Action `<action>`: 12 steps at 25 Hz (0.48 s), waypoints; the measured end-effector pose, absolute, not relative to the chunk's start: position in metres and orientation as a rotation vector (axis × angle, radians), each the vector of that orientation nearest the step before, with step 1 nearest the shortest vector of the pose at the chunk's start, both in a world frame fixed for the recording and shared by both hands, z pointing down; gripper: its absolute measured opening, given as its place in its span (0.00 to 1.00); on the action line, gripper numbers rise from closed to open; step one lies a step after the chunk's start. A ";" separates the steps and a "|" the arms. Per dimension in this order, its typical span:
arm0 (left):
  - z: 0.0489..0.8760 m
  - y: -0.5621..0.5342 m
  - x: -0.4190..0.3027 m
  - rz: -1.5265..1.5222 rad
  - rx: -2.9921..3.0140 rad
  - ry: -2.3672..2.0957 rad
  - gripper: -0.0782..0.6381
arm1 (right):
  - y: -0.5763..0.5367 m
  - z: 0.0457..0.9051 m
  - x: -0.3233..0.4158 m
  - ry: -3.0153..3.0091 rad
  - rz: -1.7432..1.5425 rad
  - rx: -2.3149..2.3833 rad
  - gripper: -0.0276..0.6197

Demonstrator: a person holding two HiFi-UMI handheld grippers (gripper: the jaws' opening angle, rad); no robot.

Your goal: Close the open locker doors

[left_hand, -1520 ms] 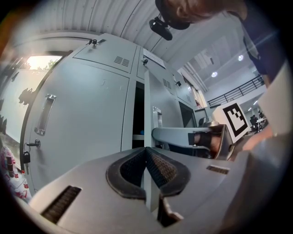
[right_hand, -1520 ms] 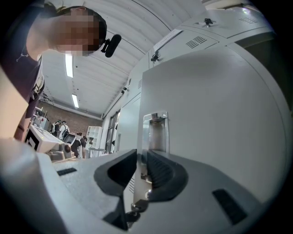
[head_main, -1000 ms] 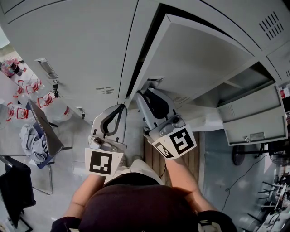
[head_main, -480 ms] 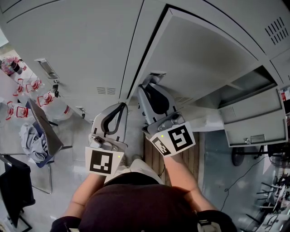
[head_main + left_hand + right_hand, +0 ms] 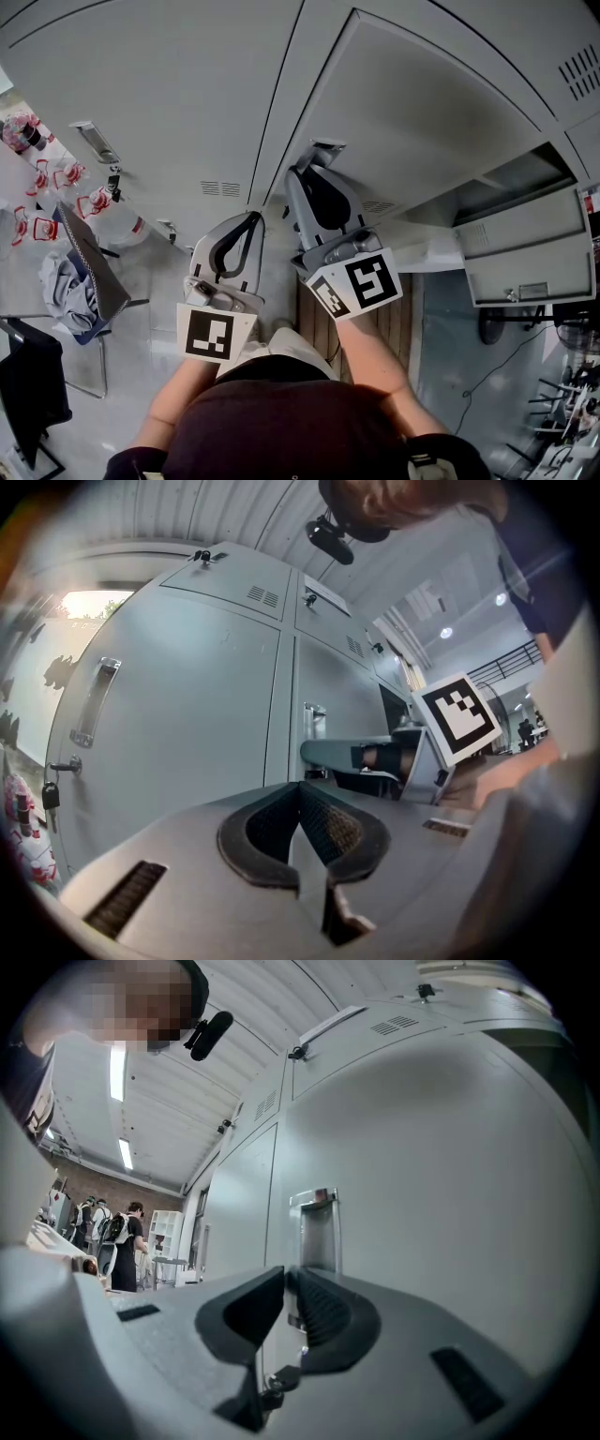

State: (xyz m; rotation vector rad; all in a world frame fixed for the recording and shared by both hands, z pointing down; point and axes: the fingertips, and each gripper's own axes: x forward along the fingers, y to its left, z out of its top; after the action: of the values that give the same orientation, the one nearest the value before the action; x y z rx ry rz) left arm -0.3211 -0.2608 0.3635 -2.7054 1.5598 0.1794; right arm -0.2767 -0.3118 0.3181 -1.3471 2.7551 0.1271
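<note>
No lettering can be read; the small pale label (image 5: 532, 292) on the grey metal drawer front (image 5: 525, 267) is too tiny.

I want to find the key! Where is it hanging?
The key hangs at the far left of the left gripper view, just under the long handle of the left locker door.

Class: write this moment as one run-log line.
step: closing locker door | right gripper: at door handle, fingers closing, nothing gripped | left gripper: shut, idle | lower door at right: open
</note>
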 end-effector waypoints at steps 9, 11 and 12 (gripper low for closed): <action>0.364 -0.262 -0.320 0.175 -2.706 1.568 0.11 | -0.321 0.318 -0.277 2.744 0.109 -1.391 0.11; 0.364 -0.262 -0.320 0.175 -2.704 1.570 0.11 | -0.323 0.318 -0.277 2.742 0.104 -1.401 0.11; 0.364 -0.261 -0.320 0.177 -2.704 1.571 0.11 | -0.324 0.318 -0.277 2.741 0.101 -1.407 0.11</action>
State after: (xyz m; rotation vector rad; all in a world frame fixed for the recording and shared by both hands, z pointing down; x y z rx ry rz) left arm -0.3198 -0.2615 0.3638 -2.7039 1.5708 0.1769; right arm -0.2766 -0.3238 0.3180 -1.4066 2.7407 0.1009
